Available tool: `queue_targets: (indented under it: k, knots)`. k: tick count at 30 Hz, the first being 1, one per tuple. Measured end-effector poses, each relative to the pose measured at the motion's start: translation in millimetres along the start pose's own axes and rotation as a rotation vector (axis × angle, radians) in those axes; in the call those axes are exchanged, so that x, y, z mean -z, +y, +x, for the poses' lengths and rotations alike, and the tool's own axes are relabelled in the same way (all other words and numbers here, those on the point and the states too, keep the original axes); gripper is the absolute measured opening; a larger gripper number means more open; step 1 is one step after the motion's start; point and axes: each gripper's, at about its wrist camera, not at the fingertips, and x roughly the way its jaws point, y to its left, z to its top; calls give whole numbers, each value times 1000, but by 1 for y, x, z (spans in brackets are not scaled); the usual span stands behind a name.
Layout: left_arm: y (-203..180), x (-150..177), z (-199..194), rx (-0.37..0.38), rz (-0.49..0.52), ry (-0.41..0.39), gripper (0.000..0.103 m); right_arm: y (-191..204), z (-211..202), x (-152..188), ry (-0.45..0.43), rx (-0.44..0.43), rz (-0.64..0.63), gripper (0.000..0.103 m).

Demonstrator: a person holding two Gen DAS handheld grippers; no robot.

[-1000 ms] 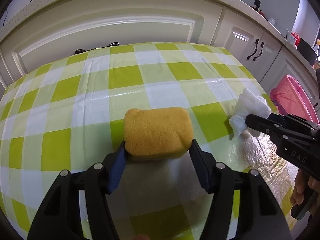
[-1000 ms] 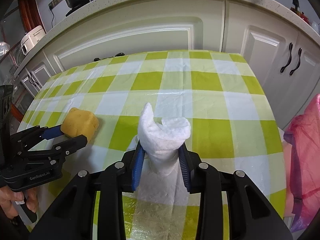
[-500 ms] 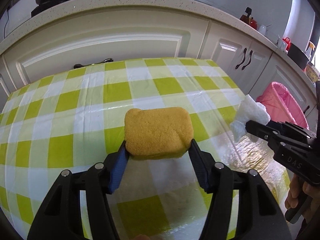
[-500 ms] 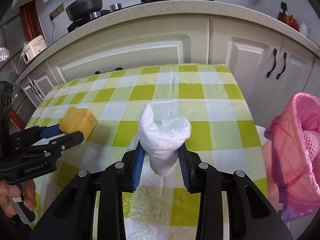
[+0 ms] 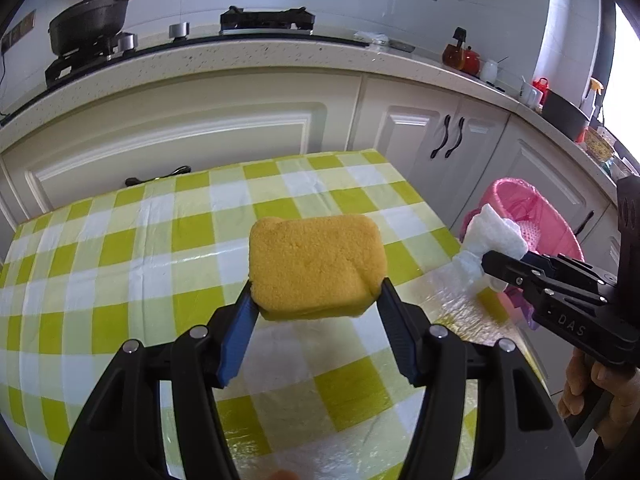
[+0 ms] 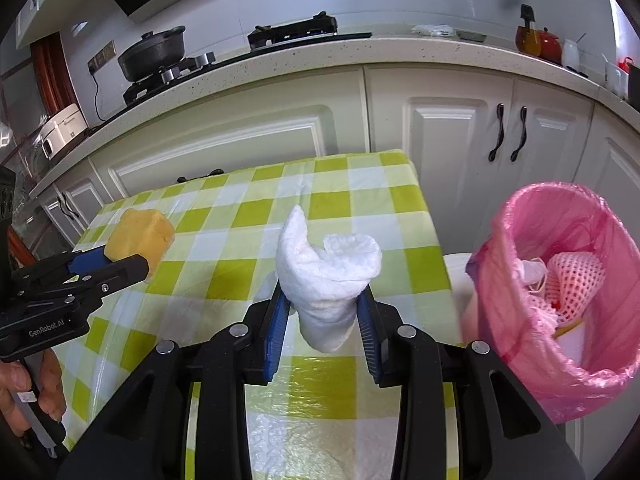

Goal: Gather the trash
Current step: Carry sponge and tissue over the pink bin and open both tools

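Only right wrist view shows netting (image 6: 576, 276) inside pink bin (image 6: 500, 280).

Daylight floods the kitchen from a window (image 5: 626, 64) at the right, blown out to pure white in the left wrist view. The tablecloth (image 5: 132, 248) is glossy and throws pale glare in streaks, strongest on its near corner closest to the bin (image 6: 560, 280). Shadows are soft. Both views bend hard: the counter (image 6: 360, 54) bows into an arc and the corners go black. The bin's near rim is slightly smeared; the rest is sharp
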Motion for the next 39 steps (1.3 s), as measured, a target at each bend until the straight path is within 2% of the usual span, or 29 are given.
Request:
queue_targets:
  k: [18, 39]
  knots:
    - [-88, -30, -7, 106, 93, -53, 58, -78, -65, -10, -85, 100, 48, 33]
    - [-201, -65, 20, 217, 228, -64, 58, -178, -97, -12, -125, 248, 127, 33]
